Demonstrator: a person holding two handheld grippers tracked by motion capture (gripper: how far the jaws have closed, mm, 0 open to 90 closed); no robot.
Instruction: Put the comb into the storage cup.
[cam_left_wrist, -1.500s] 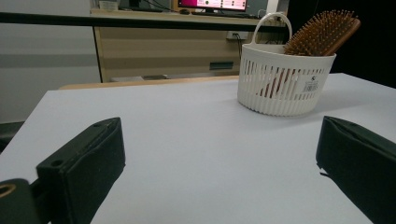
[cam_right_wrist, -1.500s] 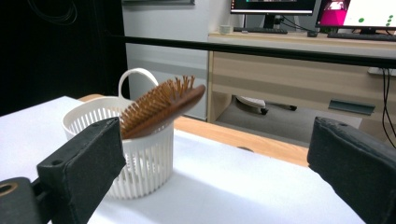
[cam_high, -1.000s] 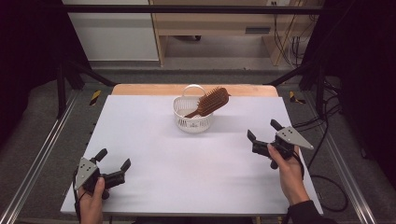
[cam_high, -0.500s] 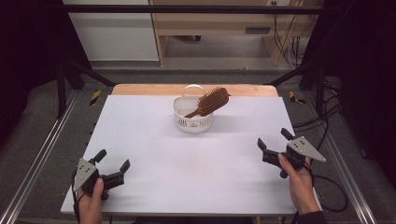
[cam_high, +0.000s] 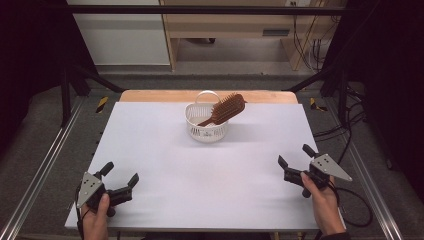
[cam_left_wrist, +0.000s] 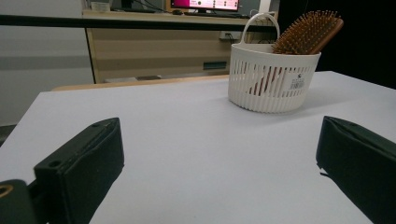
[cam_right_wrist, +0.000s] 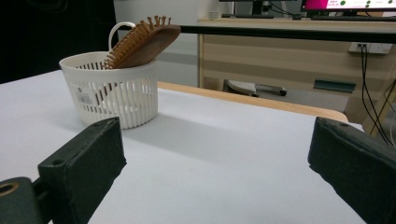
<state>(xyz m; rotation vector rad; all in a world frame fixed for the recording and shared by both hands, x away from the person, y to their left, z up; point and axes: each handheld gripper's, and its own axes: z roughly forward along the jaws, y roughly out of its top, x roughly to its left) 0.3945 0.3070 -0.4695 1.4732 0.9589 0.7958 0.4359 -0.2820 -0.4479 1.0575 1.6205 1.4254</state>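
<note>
A small white slotted basket (cam_high: 206, 131) (cam_left_wrist: 272, 79) (cam_right_wrist: 112, 93) with a loop handle stands at the far middle of the white table (cam_high: 200, 170). A wooden hairbrush (cam_high: 224, 110) (cam_left_wrist: 308, 32) (cam_right_wrist: 142, 39) leans in it, its bristled head sticking out over the rim. My left gripper (cam_high: 120, 179) (cam_left_wrist: 219, 158) rests low at the near left corner, open, nothing between its jaws. Near the right edge my right gripper (cam_high: 296, 156) (cam_right_wrist: 217, 158) is also open and holds nothing. Both are far from the basket.
A wooden strip (cam_high: 210, 95) borders the table's far edge. Metal rails (cam_high: 45, 170) run along both sides, and cables (cam_high: 350, 200) trail off at the right. Behind the table stand a wooden bench (cam_high: 240, 30) and a screen (cam_left_wrist: 205, 4).
My right gripper has drawn back toward the near right of the table, away from the basket. The left gripper, basket and brush have stayed put.
</note>
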